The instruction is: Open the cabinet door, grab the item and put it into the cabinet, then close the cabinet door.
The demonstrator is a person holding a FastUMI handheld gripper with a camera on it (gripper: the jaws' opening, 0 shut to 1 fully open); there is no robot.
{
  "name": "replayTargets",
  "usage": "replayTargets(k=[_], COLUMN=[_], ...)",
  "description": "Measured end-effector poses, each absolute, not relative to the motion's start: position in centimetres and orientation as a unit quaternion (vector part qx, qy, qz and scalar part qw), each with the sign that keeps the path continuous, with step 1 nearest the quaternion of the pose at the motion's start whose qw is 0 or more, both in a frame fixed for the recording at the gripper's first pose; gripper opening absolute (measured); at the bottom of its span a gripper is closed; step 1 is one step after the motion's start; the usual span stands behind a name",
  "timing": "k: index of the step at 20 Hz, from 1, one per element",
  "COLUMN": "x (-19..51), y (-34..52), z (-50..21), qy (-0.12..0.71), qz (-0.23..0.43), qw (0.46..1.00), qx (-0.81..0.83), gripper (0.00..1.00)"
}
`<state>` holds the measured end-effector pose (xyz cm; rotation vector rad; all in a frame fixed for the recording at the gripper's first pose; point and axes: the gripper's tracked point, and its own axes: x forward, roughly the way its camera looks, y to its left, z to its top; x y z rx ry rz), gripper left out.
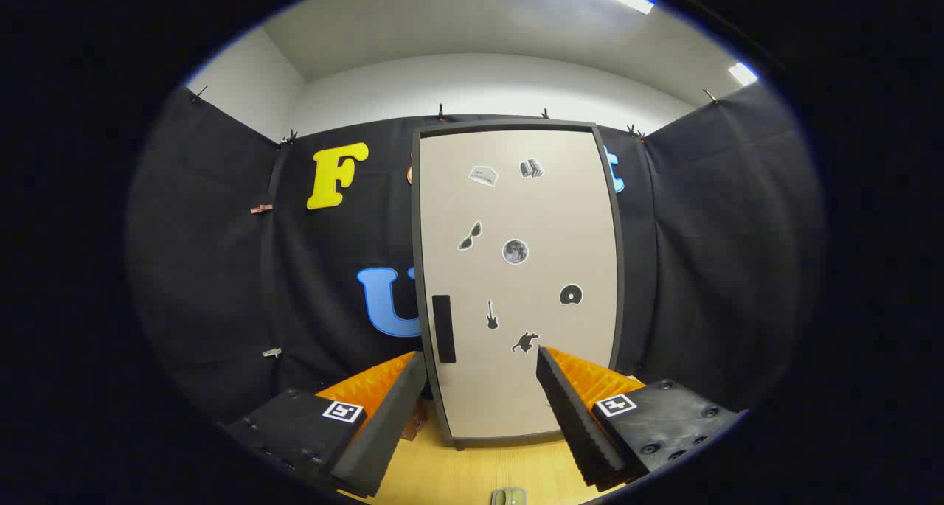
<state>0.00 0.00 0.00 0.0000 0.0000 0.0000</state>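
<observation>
door shut, handle untouched

fingers of the gripper (481,387) stand spread wide with nothing between them, hovering over the wooden table (457,475). just below them, near the table's front edge, lies a small pale-green item (509,497), partly cut off. beyond the fingers the cabinet (516,284) stands upright, its door closed, so what it holds cannot be told. my judgement: opening comes first. steer toward the dark handle (443,329) on the door's left side, close on it squarely, then swing outward.

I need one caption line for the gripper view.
Open hand-held gripper faces the closed cabinet door, its handle just ahead.
</observation>
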Motion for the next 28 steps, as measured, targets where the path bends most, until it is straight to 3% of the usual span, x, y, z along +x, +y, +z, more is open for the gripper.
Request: replayTargets(k=[28], x=[0.6], y=[2.5], z=[-1.2], qy=[0.014], qz=[0.001], qw=[1.000], qx=[0.005], gripper=[0.98])
